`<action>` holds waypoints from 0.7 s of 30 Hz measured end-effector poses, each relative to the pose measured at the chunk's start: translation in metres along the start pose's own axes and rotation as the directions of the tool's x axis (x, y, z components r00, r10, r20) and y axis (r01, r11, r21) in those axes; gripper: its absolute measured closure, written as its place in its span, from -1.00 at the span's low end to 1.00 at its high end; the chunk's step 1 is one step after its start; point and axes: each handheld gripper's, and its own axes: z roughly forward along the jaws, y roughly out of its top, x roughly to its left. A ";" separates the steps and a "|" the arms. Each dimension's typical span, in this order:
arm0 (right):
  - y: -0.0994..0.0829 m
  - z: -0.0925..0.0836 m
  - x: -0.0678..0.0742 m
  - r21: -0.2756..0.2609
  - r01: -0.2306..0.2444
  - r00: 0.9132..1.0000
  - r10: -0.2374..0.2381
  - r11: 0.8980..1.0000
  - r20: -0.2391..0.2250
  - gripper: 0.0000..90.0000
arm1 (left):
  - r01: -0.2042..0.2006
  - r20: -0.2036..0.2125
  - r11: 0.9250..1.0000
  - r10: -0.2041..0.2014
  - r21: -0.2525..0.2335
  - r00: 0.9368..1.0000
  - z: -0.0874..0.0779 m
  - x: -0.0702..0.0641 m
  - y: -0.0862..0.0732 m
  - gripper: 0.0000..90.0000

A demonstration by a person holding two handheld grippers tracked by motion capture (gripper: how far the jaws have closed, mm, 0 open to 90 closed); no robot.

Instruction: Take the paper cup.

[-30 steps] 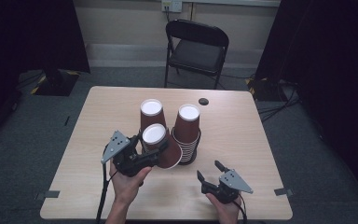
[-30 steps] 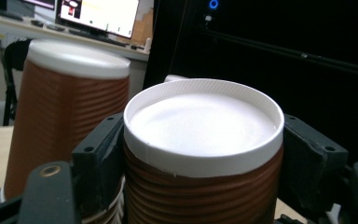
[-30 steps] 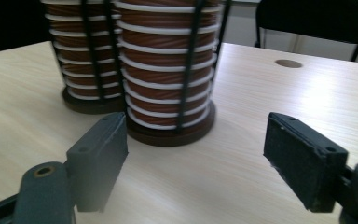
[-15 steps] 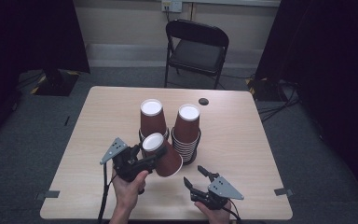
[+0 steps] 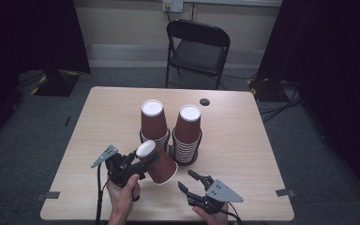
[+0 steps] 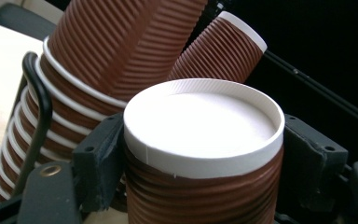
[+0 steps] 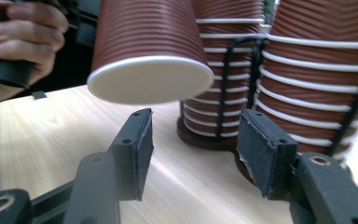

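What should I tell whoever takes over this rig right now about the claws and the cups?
Left claw: shut on one upside-down brown cup, tilted and off the table.
Right claw: nothing between its pads, jaws have just been closing; it sits just below the held cup's rim.
Two cup stacks stand upside down in a black wire holder mid-table.
Done: one cup pulled off.
Left: probably set it down or hand it over.

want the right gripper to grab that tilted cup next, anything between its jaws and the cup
Nothing visible. The cup, clamped near its base by the left gripper, hangs tilted above the table, just ahead of the right gripper, whose open jaws have just been closing with only bare tabletop between them.
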 end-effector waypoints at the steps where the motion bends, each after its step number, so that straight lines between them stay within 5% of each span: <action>1: 0.000 0.001 0.001 -0.005 0.000 1.000 0.000 1.000 -0.011 0.00 | 0.002 0.001 1.000 -0.002 0.001 1.000 -0.001 0.001 -0.001 -0.48; 9: 0.001 0.006 0.004 -0.053 0.023 0.999 -0.025 0.998 -0.034 -0.05 | 0.098 0.037 0.995 -0.098 -0.011 0.995 -0.008 0.006 -0.011 -0.48; 21: 0.005 0.018 0.006 -0.096 0.080 0.995 -0.084 0.992 -0.046 0.01 | 0.156 0.055 0.988 -0.155 -0.008 0.986 -0.009 0.002 -0.026 -0.48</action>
